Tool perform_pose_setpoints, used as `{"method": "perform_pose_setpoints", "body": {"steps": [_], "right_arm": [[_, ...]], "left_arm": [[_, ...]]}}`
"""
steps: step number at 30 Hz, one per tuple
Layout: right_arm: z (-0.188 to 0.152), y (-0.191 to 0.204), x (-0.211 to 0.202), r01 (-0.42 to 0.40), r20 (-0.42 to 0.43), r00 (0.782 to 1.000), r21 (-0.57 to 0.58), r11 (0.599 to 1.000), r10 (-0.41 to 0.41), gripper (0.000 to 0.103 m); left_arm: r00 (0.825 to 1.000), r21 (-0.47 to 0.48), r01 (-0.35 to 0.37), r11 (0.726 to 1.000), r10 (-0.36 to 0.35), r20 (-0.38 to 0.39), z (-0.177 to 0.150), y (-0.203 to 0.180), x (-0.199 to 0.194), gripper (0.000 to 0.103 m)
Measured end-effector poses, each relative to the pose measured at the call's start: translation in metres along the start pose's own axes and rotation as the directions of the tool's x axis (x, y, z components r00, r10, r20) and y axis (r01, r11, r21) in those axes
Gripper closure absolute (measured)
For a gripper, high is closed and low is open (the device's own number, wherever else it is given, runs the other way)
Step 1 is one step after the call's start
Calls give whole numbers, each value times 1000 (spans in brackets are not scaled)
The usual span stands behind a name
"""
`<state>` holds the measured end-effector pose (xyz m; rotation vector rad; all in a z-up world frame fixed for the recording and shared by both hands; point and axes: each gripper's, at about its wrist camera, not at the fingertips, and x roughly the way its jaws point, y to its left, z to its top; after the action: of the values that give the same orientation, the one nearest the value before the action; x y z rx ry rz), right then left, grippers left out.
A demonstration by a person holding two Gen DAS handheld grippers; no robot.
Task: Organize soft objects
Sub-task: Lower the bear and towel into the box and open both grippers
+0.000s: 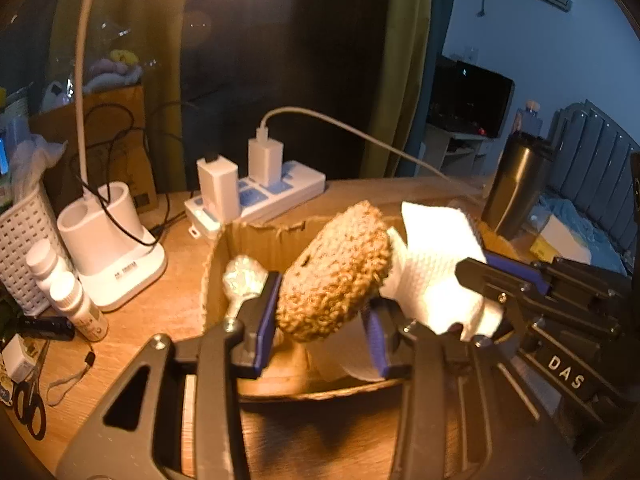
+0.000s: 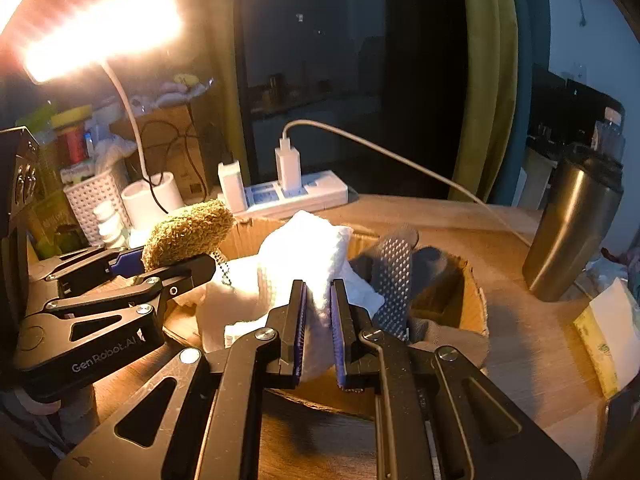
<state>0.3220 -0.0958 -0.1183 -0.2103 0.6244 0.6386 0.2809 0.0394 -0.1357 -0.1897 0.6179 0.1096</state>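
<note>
A round brown fuzzy plush (image 1: 336,272) hangs over an open cardboard box (image 1: 256,236), and my left gripper (image 1: 320,320) is shut on it from both sides. Seen from the right wrist, the same plush (image 2: 188,232) sits at the left in the left gripper (image 2: 168,258), with a bead chain dangling below it. My right gripper (image 2: 318,300) is shut on a white cloth (image 2: 304,256) above the box (image 2: 472,292). The left wrist view has that cloth (image 1: 436,264) and right gripper (image 1: 480,308) just right of the plush. A grey dotted glove (image 2: 394,276) and a silvery object (image 1: 244,280) lie in the box.
Behind the box lies a white power strip (image 1: 280,196) with two chargers and a cable. A white lamp base (image 1: 112,256), small bottles (image 1: 76,304) and a white basket (image 1: 24,248) stand at the left. A steel tumbler (image 2: 572,232) and tissue pack (image 2: 608,344) are at the right.
</note>
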Motion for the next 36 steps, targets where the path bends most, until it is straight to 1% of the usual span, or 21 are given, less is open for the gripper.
{"method": "perform_pose_setpoints", "body": {"steps": [6, 16, 21, 23, 25, 30, 32, 36], "right_arm": [[-5, -3, 14, 3, -37, 999, 7, 1000, -3, 90], [-11, -1, 31, 6, -85, 996, 10, 1000, -6, 90], [-11, -1, 31, 3, -92, 996, 15, 1000, -2, 83], [-10, -2, 29, -1, -88, 996, 19, 1000, 3, 73], [-9, -1, 26, -1, -82, 997, 20, 1000, 3, 67], [-7, 0, 17, 17, -70, 997, 14, 1000, -16, 62], [-7, 1, 12, 18, -66, 998, 12, 1000, -17, 56], [-6, 5, 2, 26, -52, 998, 2, 1000, -26, 55]], "left_arm": [[998, 4, -9, 1000, 9, -55, -6, 2, 15, 64], [993, 19, -18, 1000, 20, -112, -13, 4, 28, 62], [992, 18, -9, 1000, 11, -122, -12, 5, 29, 59], [992, 20, -8, 1000, 11, -126, -11, 4, 30, 53], [992, 17, -6, 1000, 8, -122, -11, 4, 28, 52], [994, 17, -14, 1000, 16, -107, -9, 3, 20, 52], [995, 19, -15, 1000, 16, -99, -8, 3, 15, 52], [996, 19, -12, 1000, 14, -84, -8, 1, 4, 51]]}}
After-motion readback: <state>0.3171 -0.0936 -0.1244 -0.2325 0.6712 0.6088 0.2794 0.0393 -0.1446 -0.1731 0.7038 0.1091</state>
